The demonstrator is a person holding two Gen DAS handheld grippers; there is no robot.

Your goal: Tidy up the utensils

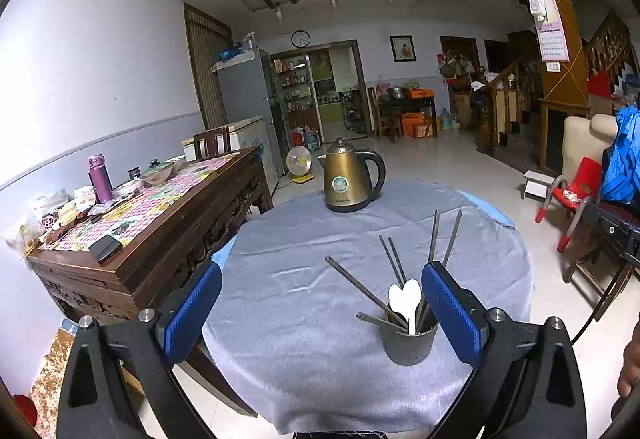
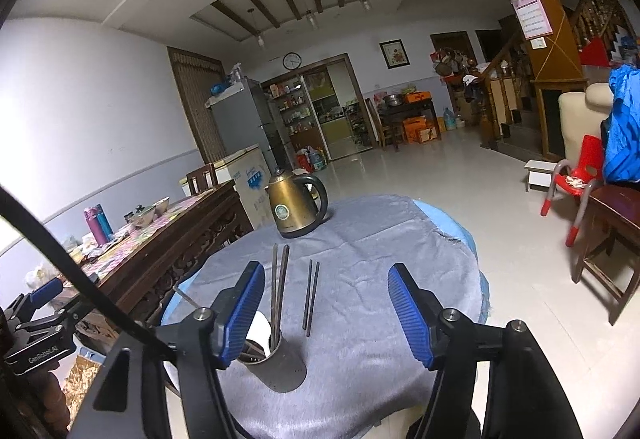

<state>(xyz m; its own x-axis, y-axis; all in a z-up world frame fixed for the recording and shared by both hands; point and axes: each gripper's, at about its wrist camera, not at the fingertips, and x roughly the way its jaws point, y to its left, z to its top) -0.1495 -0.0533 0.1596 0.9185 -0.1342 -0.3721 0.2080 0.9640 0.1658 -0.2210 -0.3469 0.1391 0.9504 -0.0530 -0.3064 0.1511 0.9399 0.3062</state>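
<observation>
Utensils here mean metal chopsticks and white spoons, and most already stand in a grey holder cup (image 1: 410, 339) on the round counter (image 1: 280, 319) under its grey cloth, well in front of a bronze kettle (image 1: 350, 177). One pair of chopsticks (image 2: 311, 297) lies loose on the cloth just beside the cup, long axis running away from the cameras toward the kettle. In the right wrist view that pair sits between the two blue pads of the right claw (image 2: 326, 315), which is partly open and grips nothing, so the right hand looks better placed for it. The left claw (image 1: 320, 313) stands wide open and empty, the cup near its right pad. Two white spoons (image 1: 406, 301) lean together in the cup. The right claw's left pad hides part of the cup's rim, and how many sticks are inside is hard to count
</observation>
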